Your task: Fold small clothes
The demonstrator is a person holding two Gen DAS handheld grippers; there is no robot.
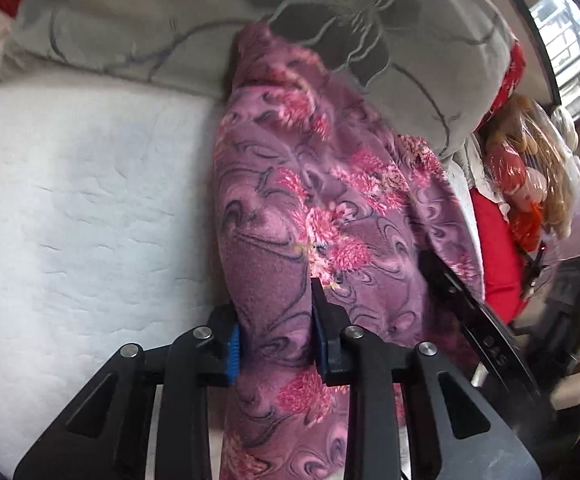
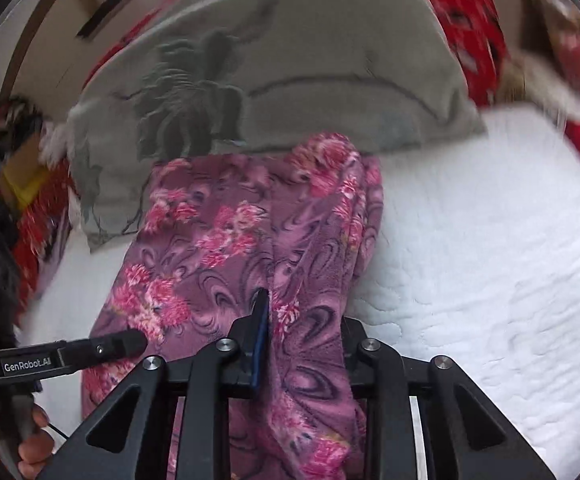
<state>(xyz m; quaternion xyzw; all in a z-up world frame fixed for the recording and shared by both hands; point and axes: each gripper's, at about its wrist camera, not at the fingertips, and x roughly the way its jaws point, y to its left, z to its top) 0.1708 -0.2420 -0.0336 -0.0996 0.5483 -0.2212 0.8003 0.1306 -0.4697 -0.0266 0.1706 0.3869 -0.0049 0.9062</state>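
Observation:
A purple fleece garment with pink flowers [image 1: 310,208] stretches from both grippers toward the grey pillow; it also shows in the right wrist view [image 2: 225,240]. My left gripper [image 1: 275,320] is shut on a thick fold of its near edge. My right gripper [image 2: 304,328] is shut on another fold of the same edge; its right finger is hidden under the cloth. The right gripper's finger [image 1: 462,300] reaches into the left wrist view at right. The left gripper's finger [image 2: 117,346] shows at lower left in the right wrist view, touching the garment.
A white quilted bed cover [image 1: 69,208] lies under the garment, also seen in the right wrist view [image 2: 490,260]. A grey flowered pillow [image 1: 249,12] lies at the far end. A doll in plastic [image 1: 530,176] and red fabric [image 1: 494,248] sit at right.

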